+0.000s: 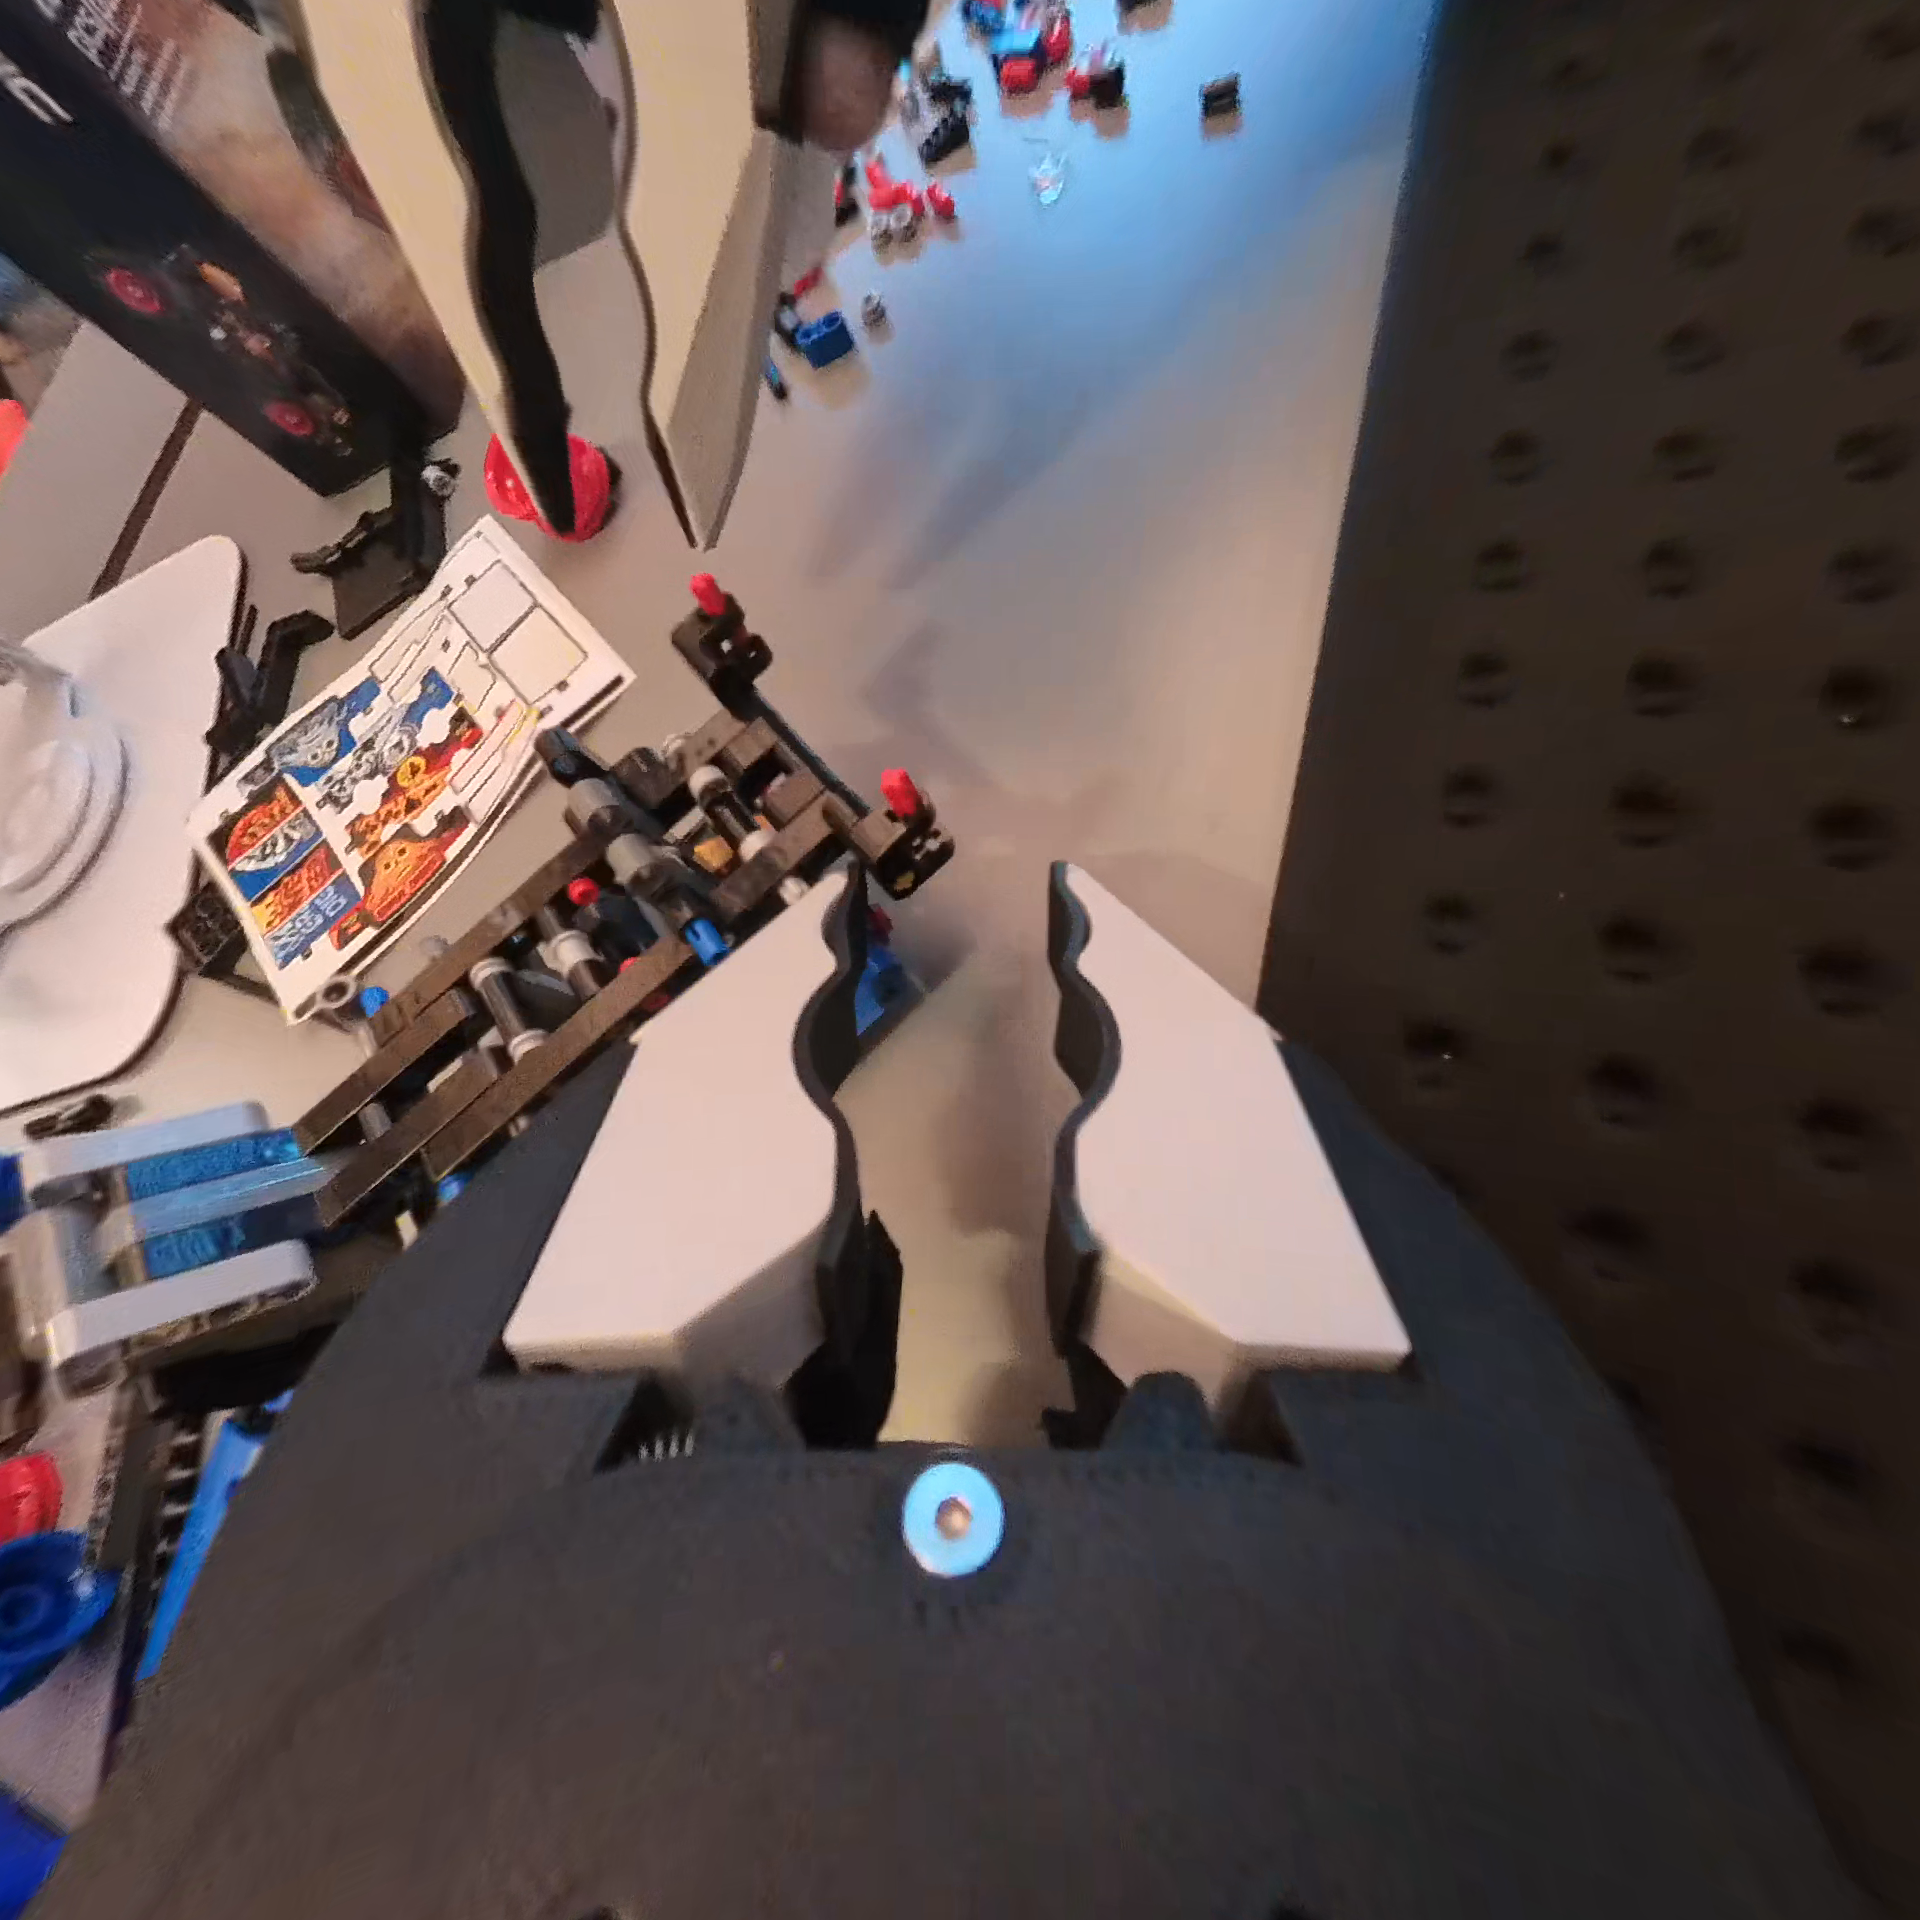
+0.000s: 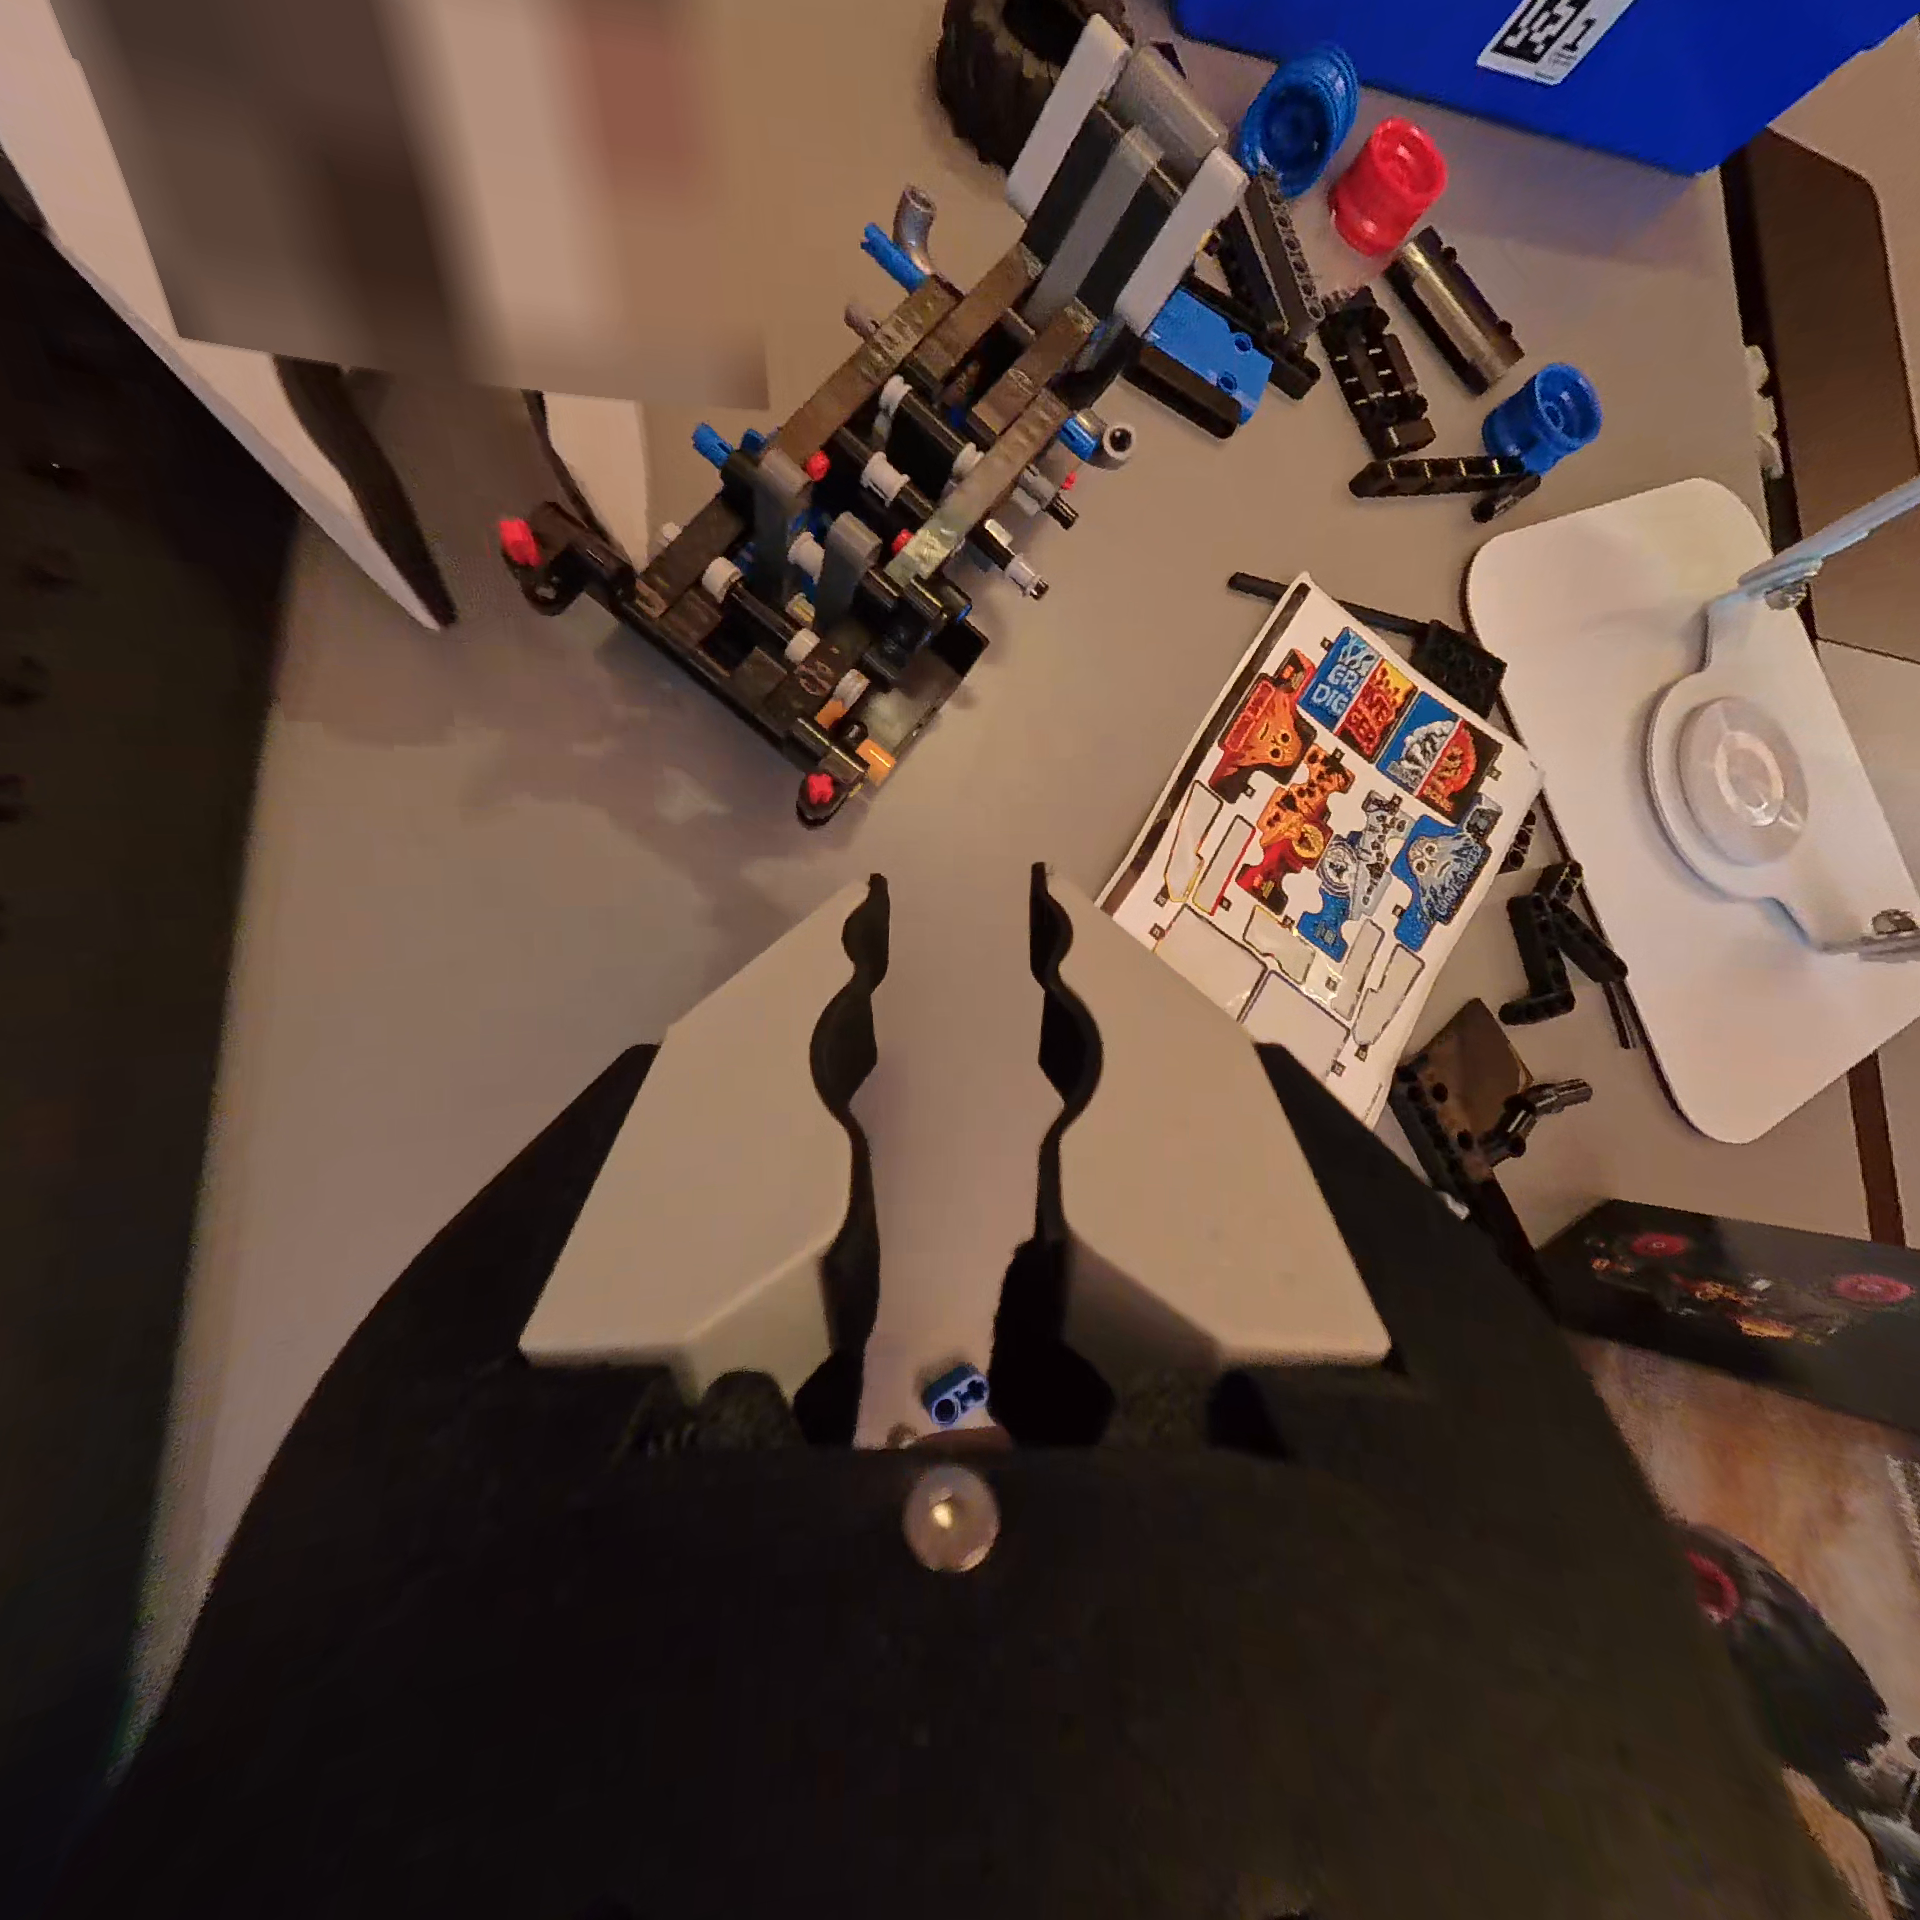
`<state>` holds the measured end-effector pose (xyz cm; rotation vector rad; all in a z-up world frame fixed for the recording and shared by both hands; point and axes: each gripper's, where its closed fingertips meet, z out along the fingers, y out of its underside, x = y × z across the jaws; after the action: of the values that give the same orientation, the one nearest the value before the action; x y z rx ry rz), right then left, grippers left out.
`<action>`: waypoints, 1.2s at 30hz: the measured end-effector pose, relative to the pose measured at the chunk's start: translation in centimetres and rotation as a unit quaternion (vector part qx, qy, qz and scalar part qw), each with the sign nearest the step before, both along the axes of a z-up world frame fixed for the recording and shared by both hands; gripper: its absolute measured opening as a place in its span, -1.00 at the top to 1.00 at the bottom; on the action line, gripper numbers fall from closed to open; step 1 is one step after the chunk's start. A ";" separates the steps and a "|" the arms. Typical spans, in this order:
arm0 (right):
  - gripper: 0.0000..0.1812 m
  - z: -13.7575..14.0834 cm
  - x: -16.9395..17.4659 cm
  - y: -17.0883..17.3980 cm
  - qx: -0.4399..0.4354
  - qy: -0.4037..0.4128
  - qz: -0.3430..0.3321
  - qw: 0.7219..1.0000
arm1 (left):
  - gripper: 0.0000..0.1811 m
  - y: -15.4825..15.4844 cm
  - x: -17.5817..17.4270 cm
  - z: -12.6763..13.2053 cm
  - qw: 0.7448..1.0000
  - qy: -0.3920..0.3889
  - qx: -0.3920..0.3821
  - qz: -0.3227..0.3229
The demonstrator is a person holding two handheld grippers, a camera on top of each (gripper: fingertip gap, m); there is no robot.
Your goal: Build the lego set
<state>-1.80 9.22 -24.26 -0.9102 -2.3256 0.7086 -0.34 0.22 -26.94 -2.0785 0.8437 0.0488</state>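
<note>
Left gripper [image 1: 951, 883]: jaws apart, nothing between them, low centre of the left wrist view, hanging over the grey matte surface [image 1: 1091, 520]. Its left fingertip sits just beside the near corner of the half-built black lego chassis with grey pins and red and blue connectors [image 1: 665, 894], which runs diagonally across mid-left of that frame; contact unclear.

Right gripper [image 2: 956, 888]: jaws also apart, empty, centre of the right wrist view, over bare surface, clear of the chassis above it in frame. A small blue lego connector [image 2: 958, 1390] lies on the surface, seen between the finger bases.

A printed sticker sheet with orange, blue and red decals [image 2: 1340, 831] lies flat mid-right. A red ribbed wheel hub [image 2: 1387, 185] and two blue ones sit among loose black beams, upper right. The dark lego box [image 2: 1745, 1320] is at the lower right.
</note>
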 end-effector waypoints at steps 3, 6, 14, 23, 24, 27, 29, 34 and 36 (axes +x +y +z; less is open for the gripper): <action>0.69 -0.1 0.1 0.4 -0.007 -0.003 -0.006 1.000 | 0.60 -0.4 -0.6 2.6 0.998 -0.049 0.036 -0.008; 0.66 0.0 0.3 0.5 -0.019 -0.004 -0.007 1.000 | 0.49 -0.3 -3.9 4.6 0.997 -0.048 0.063 0.021; 0.61 -1.4 0.6 -0.2 -0.025 -0.027 0.008 0.999 | 0.08 1.4 -12.3 5.5 0.996 -0.044 0.041 0.068; 0.60 -2.1 0.6 0.1 -0.038 -0.034 0.005 0.999 | 0.10 2.6 -12.3 2.8 0.997 -0.069 0.005 0.045; 0.60 -2.0 0.6 0.2 -0.040 -0.033 0.004 0.999 | 0.11 2.5 -12.3 2.9 0.997 -0.063 0.004 0.051; 0.60 -1.9 0.6 0.5 -0.041 -0.031 -0.001 0.999 | 0.13 1.8 -12.2 2.9 0.995 -0.045 0.008 0.084; 0.59 -1.9 0.7 0.8 -0.041 -0.032 -0.006 0.999 | 0.14 1.1 -12.0 2.9 0.993 -0.047 0.011 0.106; 0.57 -1.8 0.8 0.8 -0.041 -0.035 -0.006 0.998 | 0.15 -0.3 -11.4 2.9 0.988 -0.034 0.024 0.149; 0.57 -1.8 0.9 0.8 -0.040 -0.036 -0.006 0.999 | 0.15 -0.7 -11.4 2.9 0.986 -0.018 0.030 0.164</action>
<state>-0.92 10.01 -26.10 -0.9983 -2.3667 0.7805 -11.73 -0.47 -24.06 -2.1353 0.4652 0.2100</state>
